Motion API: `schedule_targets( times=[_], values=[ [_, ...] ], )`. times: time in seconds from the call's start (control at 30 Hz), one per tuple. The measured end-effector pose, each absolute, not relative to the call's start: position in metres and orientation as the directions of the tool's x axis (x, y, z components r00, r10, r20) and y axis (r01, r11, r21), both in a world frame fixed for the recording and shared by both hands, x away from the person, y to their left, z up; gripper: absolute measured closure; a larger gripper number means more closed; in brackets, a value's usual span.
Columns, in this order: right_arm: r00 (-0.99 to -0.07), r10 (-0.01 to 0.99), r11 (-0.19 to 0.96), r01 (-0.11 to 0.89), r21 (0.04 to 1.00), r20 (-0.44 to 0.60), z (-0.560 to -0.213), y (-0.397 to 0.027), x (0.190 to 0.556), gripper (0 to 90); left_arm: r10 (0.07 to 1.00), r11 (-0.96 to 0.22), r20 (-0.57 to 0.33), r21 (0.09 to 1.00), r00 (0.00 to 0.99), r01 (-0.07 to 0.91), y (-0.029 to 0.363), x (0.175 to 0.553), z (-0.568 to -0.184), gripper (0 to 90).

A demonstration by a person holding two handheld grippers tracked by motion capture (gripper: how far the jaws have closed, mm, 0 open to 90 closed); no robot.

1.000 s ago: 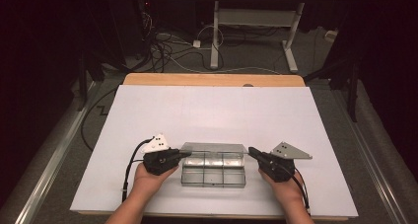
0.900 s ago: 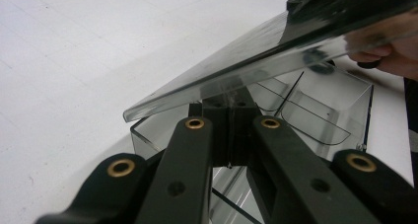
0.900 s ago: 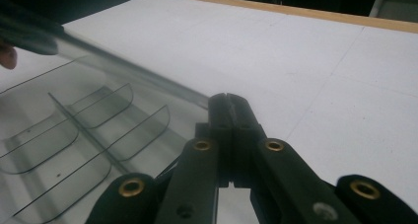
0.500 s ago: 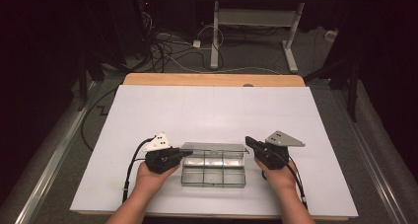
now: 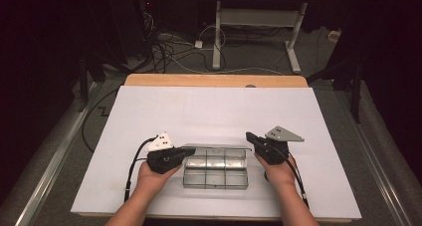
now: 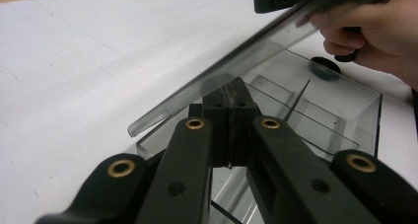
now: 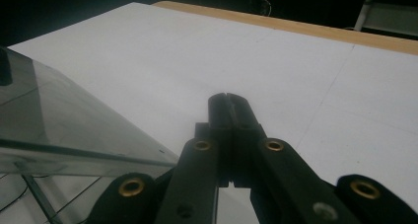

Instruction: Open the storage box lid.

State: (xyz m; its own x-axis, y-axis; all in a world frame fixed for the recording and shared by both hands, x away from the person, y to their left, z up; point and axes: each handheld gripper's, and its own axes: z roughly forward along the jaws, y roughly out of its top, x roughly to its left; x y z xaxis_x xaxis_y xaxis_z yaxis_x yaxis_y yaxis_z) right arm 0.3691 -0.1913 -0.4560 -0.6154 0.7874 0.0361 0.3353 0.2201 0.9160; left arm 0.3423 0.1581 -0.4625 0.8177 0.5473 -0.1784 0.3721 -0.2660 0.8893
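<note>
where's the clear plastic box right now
In the high view the clear box sits at the near middle of the white table, between the left gripper and right gripper.

1 clear compartment box [image 5: 216, 169], 2 tongs [image 5: 191, 152] [image 5: 249, 137], 2 hands [image 5: 152, 178] [image 5: 278, 170], 1 table [image 5: 214, 106].

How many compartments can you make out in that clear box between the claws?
6 appear in the clear box, in two rows of three: a far row under the raised lid and a near row toward the person. The lid's glare blurs the far dividers, so some may be hidden.
</note>
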Motion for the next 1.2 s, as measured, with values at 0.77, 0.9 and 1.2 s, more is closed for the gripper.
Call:
schedule_targets(
  times=[0.77, 0.9, 1.2],
  values=[
    [-0.618, 0.784, 0.169, 0.304, 0.938, 0.059, -0.449, -0.189, 0.374, 90.0, 0.564, -0.258, -0.183, 0.887, 0.805, 0.382, 0.153, 0.353, -0.463, 87.6],
    [-0.622, 0.780, 0.162, 0.302, 0.939, 0.066, -0.449, -0.188, 0.373, 90.0, 0.568, -0.258, -0.183, 0.886, 0.802, 0.385, 0.152, 0.355, -0.463, 87.7],
    [-0.636, 0.769, 0.155, 0.292, 0.944, 0.070, -0.448, -0.186, 0.373, 90.0, 0.576, -0.256, -0.185, 0.885, 0.796, 0.390, 0.151, 0.359, -0.464, 87.7]
  ],
)
